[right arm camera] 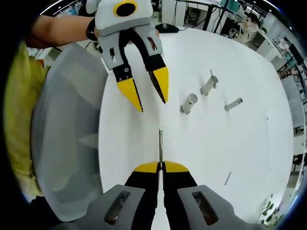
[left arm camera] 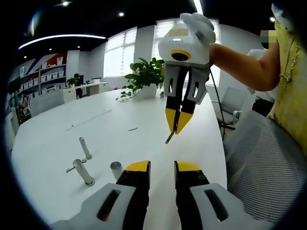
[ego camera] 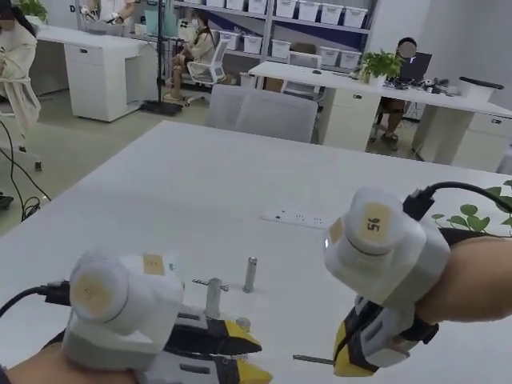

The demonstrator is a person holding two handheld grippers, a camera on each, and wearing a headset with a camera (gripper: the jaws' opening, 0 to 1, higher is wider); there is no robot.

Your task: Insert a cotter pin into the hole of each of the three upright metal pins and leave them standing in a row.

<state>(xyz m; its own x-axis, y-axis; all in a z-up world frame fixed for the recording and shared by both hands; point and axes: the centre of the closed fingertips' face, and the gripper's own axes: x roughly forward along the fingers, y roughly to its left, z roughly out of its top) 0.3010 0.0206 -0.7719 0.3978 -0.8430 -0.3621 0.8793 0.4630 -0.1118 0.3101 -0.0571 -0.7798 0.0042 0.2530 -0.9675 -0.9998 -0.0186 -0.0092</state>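
Up close: right gripper (right arm camera: 161, 166) clamped on cotter pin (right arm camera: 160, 143), long axis straight ahead. Left gripper (left arm camera: 161, 165) parted, empty (nearer the work). 3 metal pins (right arm camera: 188, 103) upright beyond the tip, leftward.

Table (ego camera: 200, 184): white.
Left gripper (ego camera: 261, 360): at 7 o'clock in the frame, yellow tips apart.
Right gripper (ego camera: 340, 362): at 5 o'clock, clamped on held cotter pin (ego camera: 312, 359), which points to 9 o'clock.
Far metal pin (ego camera: 250, 274): upright, bare.
Middle metal pin (ego camera: 213, 298): at 8 o'clock of the far one, upright, crosswise cotter pin (ego camera: 206, 283) through its top.
Near metal pin (ego camera: 242, 324): at 5 o'clock of the middle one, just beside the left gripper's tips.
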